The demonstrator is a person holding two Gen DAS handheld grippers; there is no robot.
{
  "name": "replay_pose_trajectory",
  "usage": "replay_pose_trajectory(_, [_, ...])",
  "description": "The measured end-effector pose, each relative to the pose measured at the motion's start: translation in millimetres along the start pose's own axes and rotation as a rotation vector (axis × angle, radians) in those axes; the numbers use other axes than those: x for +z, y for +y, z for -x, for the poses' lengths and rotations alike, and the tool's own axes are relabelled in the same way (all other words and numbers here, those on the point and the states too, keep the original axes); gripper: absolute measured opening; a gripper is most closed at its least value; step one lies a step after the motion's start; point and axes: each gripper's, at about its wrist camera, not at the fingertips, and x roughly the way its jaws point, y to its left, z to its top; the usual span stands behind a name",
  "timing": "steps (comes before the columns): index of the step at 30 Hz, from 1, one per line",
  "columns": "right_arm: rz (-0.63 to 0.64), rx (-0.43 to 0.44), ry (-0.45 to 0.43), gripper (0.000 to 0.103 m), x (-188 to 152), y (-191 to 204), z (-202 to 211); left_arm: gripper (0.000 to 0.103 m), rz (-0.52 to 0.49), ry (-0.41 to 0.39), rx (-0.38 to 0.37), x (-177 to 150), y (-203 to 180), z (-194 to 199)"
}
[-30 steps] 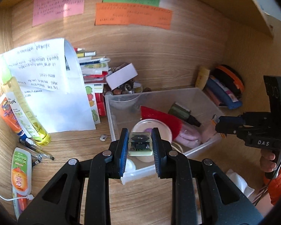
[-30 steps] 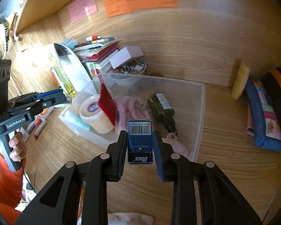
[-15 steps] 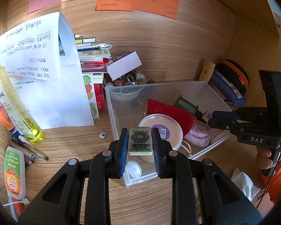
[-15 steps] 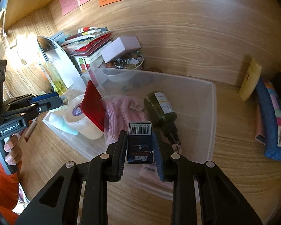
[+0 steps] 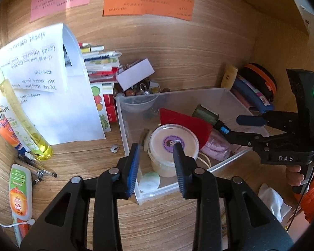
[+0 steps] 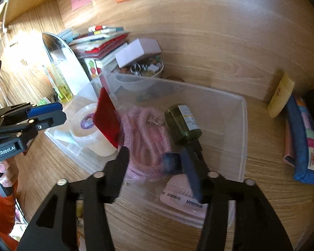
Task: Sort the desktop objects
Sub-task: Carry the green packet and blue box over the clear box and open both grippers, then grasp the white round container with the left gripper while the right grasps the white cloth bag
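The left tool (image 5: pixel 157 163) is spread wide with nothing between its blue pads, hanging over the near-left corner of the clear plastic bin (image 5: pixel 127 133). Directly ahead of its fingertips, inside the bin, stands a cream tub with a purple-labelled lid (image 5: pixel 173 142); a small tan-edged piece sits just left of that tub, partly hidden by the left finger. A pale green disc (image 5: pixel 149 181) lies on the bin floor just below the gap.

The right tool (image 6: pixel 157 163) is also parted wide and holds nothing. A blurred dark blue box (image 6: pixel 169 163) sits just inside its right finger, over the pink knitted bundle (image 6: pixel 146 133); whether it touches the pad I cannot tell. Ahead of this tool lie a dark green bottle (image 6: pixel 182 123) on its side and a red card (image 6: pixel 106 117) leaning upright between bundle and tub. A pale pink item printed HYNTOOR (image 6: pixel 182 194) rests under the right finger.

The bin's far-right part shows bare floor beyond the bottle. On the counter (image 5: pixel 157 226) left of the bin are tubes and pens; to its right, a striped pouch (image 6: pixel 303 138) near the bin wall.
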Motion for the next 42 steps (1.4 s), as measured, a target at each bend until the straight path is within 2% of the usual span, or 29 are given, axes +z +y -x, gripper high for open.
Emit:
replay_pose_trajectory(1, [0.004, -0.007, -0.014, 0.059, 0.1, 1.6, 5.2, 0.039, -0.003, -0.007, 0.002, 0.2, -1.4, 3.5])
replay_pose_trajectory(3, [0.008, -0.012, -0.029, 0.07, 0.0, 3.8, 12.1, 0.05, -0.009, -0.021, 0.01, 0.1, -4.3, 10.2])
replay_pose_trajectory(6, [0.014, -0.011, -0.044, 0.077, -2.1, 7.6, 24.2, 0.062, -0.024, -0.052, 0.018, -1.5, -10.4, 23.2])
replay_pose_trajectory(16, [0.024, -0.056, -0.068, 0.08, -25.9, 21.7, 63.9, 0.089, -0.059, -0.102, 0.035, -15.7, -29.7, 57.3])
replay_pose_trajectory(32, [-0.003, -0.095, -0.041, 0.082, -95.9, 31.4, 91.5, 0.091, -0.092, 0.014, -0.066, -78.1, -68.3, 62.5])
replay_pose_trajectory(42, [-0.059, -0.046, -0.008, 0.082, -128.8, 13.9, 91.2, 0.091, -0.042, 0.12, -0.151, -97.2, -89.2, 43.6])
